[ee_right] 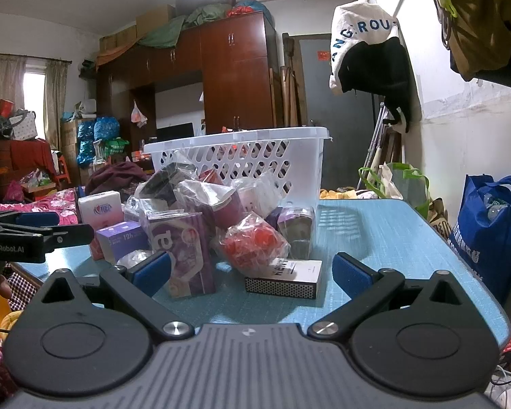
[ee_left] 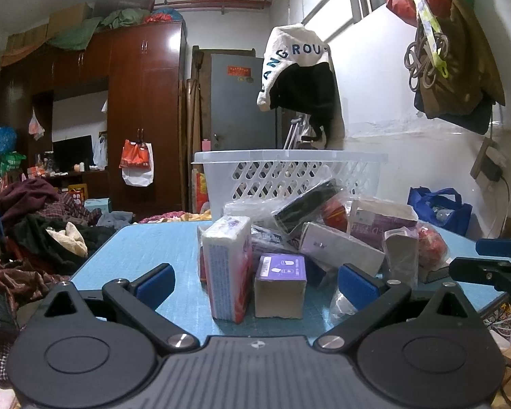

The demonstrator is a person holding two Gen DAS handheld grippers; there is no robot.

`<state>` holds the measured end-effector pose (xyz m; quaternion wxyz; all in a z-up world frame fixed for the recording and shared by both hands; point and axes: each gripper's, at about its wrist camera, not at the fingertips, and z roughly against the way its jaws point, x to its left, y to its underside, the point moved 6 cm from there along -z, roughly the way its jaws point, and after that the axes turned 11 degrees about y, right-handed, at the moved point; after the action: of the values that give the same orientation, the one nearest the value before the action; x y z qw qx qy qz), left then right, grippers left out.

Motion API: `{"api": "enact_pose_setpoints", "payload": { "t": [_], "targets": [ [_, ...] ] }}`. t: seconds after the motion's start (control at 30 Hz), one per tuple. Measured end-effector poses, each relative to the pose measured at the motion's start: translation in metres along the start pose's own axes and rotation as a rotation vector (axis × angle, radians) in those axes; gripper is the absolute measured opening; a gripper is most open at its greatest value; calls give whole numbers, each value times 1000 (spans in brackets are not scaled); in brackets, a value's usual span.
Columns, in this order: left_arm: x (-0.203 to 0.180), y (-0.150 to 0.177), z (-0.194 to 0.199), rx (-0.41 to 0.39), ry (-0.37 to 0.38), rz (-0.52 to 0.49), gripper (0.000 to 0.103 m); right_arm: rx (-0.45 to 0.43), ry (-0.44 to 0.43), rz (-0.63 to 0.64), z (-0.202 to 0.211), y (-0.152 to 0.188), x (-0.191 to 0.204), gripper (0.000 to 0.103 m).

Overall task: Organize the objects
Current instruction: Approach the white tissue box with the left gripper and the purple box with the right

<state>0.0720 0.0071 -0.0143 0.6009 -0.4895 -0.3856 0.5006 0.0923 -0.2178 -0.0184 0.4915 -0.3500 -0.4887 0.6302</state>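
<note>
A pile of small packages sits on the blue table (ee_left: 146, 248) in front of a white lattice basket (ee_left: 289, 173). My left gripper (ee_left: 255, 284) is open and empty; between its fingers stand a white and red tissue pack (ee_left: 226, 266) and a purple-topped box (ee_left: 281, 284). My right gripper (ee_right: 252, 272) is open and empty, just short of a flat black and white box (ee_right: 284, 277), a purple box (ee_right: 187, 252) and a bagged red item (ee_right: 252, 243). The basket also shows in the right wrist view (ee_right: 242, 160). Each gripper shows at the edge of the other's view.
A blue bag (ee_right: 487, 231) stands right of the table. Clothes lie heaped on the bed (ee_left: 37, 235) to the left. A dark wardrobe (ee_left: 143, 109) and a grey door (ee_left: 242, 109) stand behind. Bags hang on the right wall (ee_left: 453, 47).
</note>
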Motion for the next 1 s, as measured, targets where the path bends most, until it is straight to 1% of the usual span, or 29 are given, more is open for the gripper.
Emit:
{"api": "enact_pose_setpoints", "payload": {
  "t": [0.47,1.0],
  "targets": [
    [0,-1,-1,-7,6,1,103,1,0,-2,9,-1,13,103],
    [1,0,-1,-12,13,-2,103,-1,0,4,8,4,14,103]
  ]
}}
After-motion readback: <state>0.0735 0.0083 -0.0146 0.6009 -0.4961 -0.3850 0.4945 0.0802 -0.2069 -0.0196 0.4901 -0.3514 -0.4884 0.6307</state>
